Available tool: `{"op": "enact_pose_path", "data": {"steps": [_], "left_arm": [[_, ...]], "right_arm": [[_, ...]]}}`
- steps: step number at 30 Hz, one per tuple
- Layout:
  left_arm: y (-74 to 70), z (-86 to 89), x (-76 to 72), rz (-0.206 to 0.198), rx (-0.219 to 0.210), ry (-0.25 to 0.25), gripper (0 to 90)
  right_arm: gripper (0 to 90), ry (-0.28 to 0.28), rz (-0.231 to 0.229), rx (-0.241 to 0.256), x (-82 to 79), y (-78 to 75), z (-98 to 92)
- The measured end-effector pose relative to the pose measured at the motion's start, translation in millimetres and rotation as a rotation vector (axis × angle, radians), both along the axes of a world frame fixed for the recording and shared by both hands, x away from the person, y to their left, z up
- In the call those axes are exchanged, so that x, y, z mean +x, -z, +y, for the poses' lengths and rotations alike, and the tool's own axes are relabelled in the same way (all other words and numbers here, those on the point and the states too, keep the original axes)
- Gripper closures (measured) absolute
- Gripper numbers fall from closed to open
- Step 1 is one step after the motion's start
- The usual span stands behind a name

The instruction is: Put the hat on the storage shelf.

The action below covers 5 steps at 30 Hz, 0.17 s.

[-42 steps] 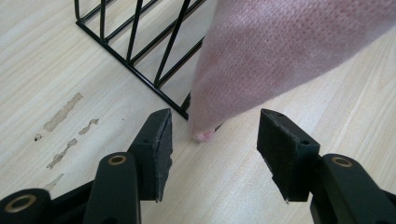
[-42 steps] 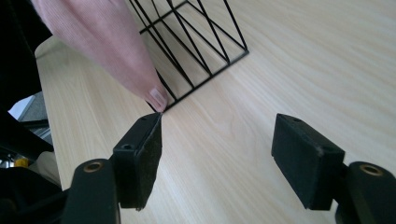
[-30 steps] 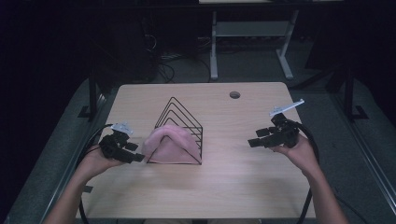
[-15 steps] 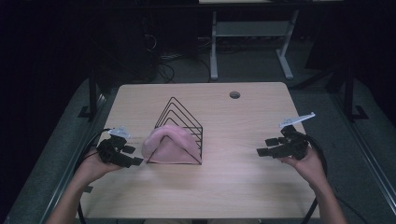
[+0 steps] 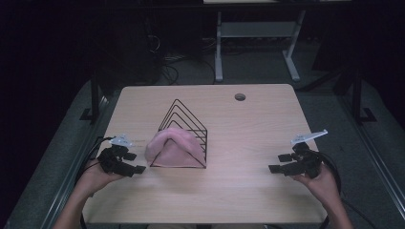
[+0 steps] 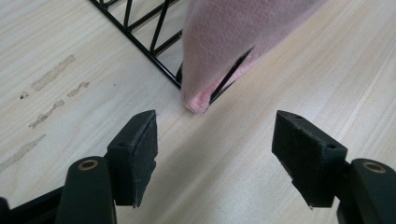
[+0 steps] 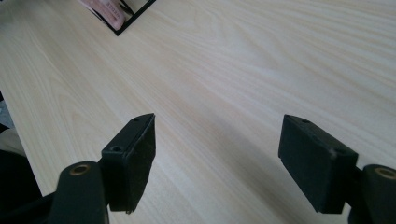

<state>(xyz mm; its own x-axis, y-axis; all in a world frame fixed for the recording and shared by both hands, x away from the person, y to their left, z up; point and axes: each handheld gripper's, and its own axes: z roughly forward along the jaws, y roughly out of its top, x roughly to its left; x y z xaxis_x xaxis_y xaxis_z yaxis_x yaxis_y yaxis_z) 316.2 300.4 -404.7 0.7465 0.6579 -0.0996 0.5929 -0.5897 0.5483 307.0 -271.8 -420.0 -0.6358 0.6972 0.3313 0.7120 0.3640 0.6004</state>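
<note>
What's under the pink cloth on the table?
The pink cloth is draped over the near end of a black wire rack; a rack wire shows through a fold in the left gripper view. Whatever else sits beneath is covered.

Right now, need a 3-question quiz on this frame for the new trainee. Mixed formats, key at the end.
1. True or false: the pink cloth hangs draped over the black wire rack.
2. Multiple choice: the left gripper is
A) shut on the cloth
B) open, close beside the cloth, not touching it
C) open, over the table's round hole
3. Fill in: the right gripper is open above bare ____, far from the rack.

Key:
1. True
2. B
3. table
</note>
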Motion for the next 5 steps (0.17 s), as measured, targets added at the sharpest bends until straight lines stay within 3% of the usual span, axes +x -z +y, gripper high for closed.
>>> {"op": "enact_pose_path", "data": {"steps": [5], "left_arm": [[2.2,1.9,-7.9,-0.017,-0.009,-0.019,30.3]], "right_arm": [[26.4,0.016,-0.019,0.018,-12.5,4.2,1.6]]}}
